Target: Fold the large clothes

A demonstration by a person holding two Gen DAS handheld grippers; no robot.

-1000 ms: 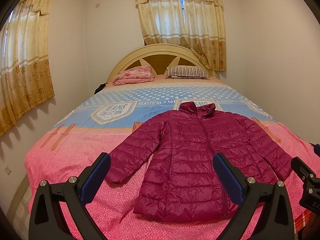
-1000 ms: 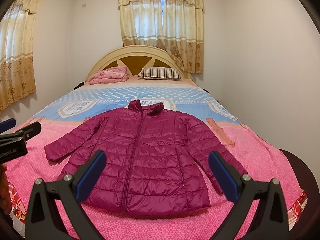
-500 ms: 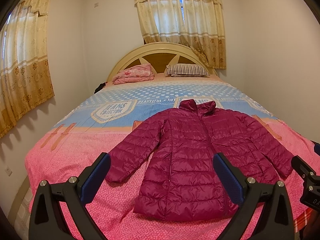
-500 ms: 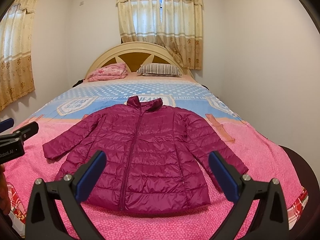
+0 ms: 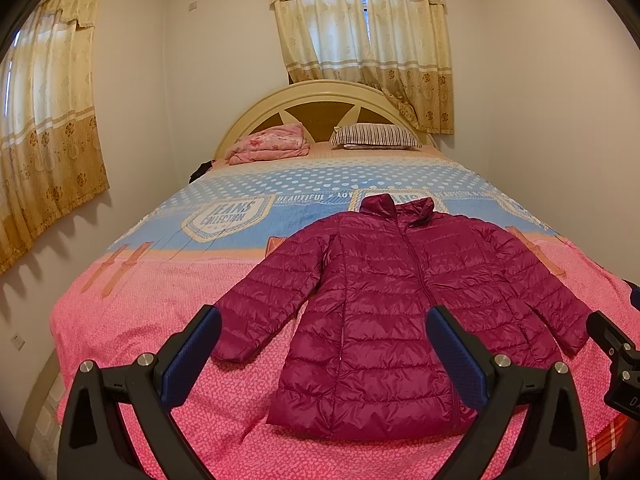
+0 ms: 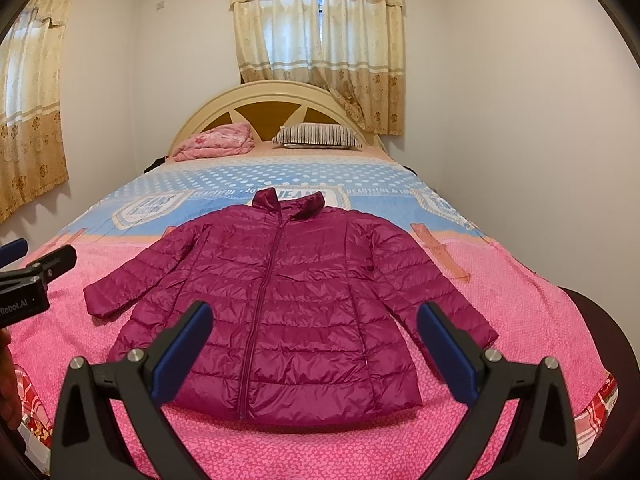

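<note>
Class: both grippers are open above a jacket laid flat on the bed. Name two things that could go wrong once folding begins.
1. The jacket is puffy and shiny, so a sleeve may slip from the left gripper or spring open again.
2. Its hem lies near the bed edge, so a pull could drag it off.

Right gripper [image 6: 314, 350] raised slightly and eased toward bed: jacket [image 6: 288, 312] sits lower between its spread fingers than 1.0 s ago, collar closer to view centre, headboard [image 6: 272, 102] lower in view. Left gripper [image 5: 324, 356] nearly static: jacket [image 5: 400, 312] shifted marginally up and right of its fingers. Jacket's lie on bedspread [image 6: 340, 452] unaltered.
</note>
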